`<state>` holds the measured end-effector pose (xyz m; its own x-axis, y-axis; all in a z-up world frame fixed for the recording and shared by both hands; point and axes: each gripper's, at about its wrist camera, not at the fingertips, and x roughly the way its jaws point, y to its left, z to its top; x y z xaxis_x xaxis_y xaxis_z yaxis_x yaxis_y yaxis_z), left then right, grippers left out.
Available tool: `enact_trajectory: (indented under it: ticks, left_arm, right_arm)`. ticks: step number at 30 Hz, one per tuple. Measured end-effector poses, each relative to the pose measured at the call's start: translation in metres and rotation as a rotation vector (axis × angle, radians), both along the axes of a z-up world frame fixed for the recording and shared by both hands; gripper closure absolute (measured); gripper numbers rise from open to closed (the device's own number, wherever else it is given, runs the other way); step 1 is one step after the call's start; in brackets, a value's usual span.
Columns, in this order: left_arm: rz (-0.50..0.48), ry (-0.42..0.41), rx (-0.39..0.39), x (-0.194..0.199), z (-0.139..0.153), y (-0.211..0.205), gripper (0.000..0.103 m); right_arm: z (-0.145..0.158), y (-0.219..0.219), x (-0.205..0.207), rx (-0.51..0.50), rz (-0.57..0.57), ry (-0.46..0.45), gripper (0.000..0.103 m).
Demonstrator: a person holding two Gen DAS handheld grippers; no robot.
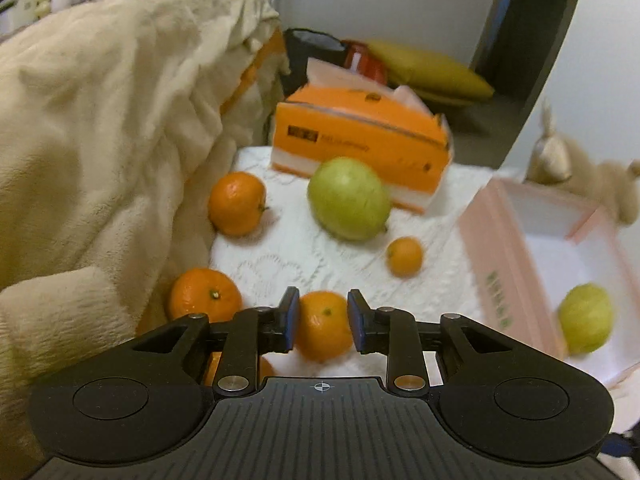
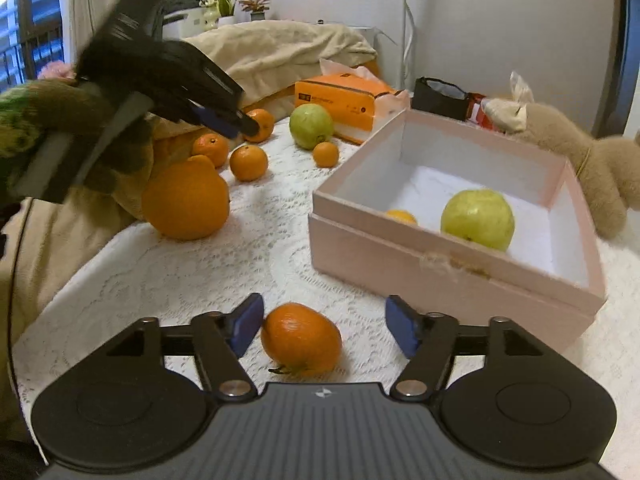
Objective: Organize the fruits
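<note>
Several oranges and a green guava (image 1: 349, 199) lie on a white lace cloth (image 2: 248, 264). A pink box (image 2: 448, 256) at the right holds a yellow-green guava (image 2: 478, 219) and a small orange (image 2: 402, 216). In the left wrist view, my left gripper (image 1: 323, 324) has its blue pads on both sides of an orange (image 1: 323, 326); whether it grips it is unclear. From the right wrist view the left gripper (image 2: 244, 122) hovers above the far oranges. My right gripper (image 2: 323, 330) is open around an orange (image 2: 301, 339) on the cloth, pads apart from it.
A large orange (image 2: 186, 202) sits by a beige blanket (image 1: 100, 128) at the left. An orange tissue box (image 1: 360, 136) stands behind the green guava (image 2: 311, 125). A plush toy (image 2: 568, 152) lies behind the box. A small orange (image 1: 405, 257) lies mid-cloth.
</note>
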<state>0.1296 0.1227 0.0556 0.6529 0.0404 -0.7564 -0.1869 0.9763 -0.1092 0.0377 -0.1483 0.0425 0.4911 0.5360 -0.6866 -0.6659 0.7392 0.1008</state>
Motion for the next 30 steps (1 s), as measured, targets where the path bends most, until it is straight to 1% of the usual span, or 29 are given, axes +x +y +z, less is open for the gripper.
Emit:
enact_trajectory:
  ticks: [1, 4, 6, 7, 8, 12, 14, 17, 21, 23, 26, 28, 30]
  left_arm:
    - [-0.008, 0.002, 0.007, 0.001, -0.002, -0.002, 0.062]
    - [-0.040, 0.036, -0.015, 0.005, -0.009, -0.005, 0.057]
    - [-0.070, 0.063, -0.026, 0.008, -0.012, -0.010, 0.057]
    - [-0.074, 0.066, -0.030, 0.009, -0.013, -0.012, 0.059]
    - [-0.074, 0.061, -0.035, 0.008, -0.014, -0.012, 0.059]
    - [-0.085, 0.036, -0.030, 0.003, -0.015, -0.014, 0.059]
    - [-0.096, 0.011, -0.059, -0.005, -0.011, -0.013, 0.060]
    - [-0.118, -0.061, -0.116, -0.029, 0.001, -0.011, 0.060]
    - [-0.155, -0.141, -0.173, -0.063, 0.017, -0.016, 0.060]
    - [-0.157, -0.176, -0.190, -0.080, 0.024, -0.015, 0.060]
    - [-0.121, -0.209, -0.166, -0.105, 0.034, -0.011, 0.060]
    - [-0.073, -0.231, -0.151, -0.120, 0.041, -0.007, 0.060]
    - [-0.029, -0.257, -0.165, -0.130, 0.045, 0.001, 0.060]
  right_arm:
    - [-0.002, -0.002, 0.000, 0.013, -0.001, 0.013, 0.033]
    - [-0.010, -0.004, 0.002, 0.037, -0.009, 0.038, 0.026]
    - [-0.016, -0.005, 0.002, 0.046, -0.011, 0.055, 0.022]
    - [-0.018, -0.004, 0.001, 0.050, -0.013, 0.062, 0.022]
    - [-0.019, -0.004, -0.002, 0.053, -0.016, 0.050, 0.021]
    - [-0.020, 0.002, -0.010, -0.003, -0.013, 0.003, 0.021]
    - [-0.021, 0.004, -0.012, -0.023, -0.009, -0.008, 0.021]
    - [-0.020, 0.005, -0.013, -0.035, -0.010, -0.012, 0.021]
    - [-0.014, 0.005, -0.013, -0.032, -0.008, -0.009, 0.021]
    - [-0.007, 0.006, -0.015, -0.025, -0.004, -0.027, 0.021]
    - [0.007, 0.014, -0.019, -0.017, 0.011, -0.058, 0.020]
    - [0.015, 0.022, -0.020, -0.007, 0.020, -0.073, 0.019]
    - [0.023, 0.035, -0.021, 0.009, 0.042, -0.084, 0.019]
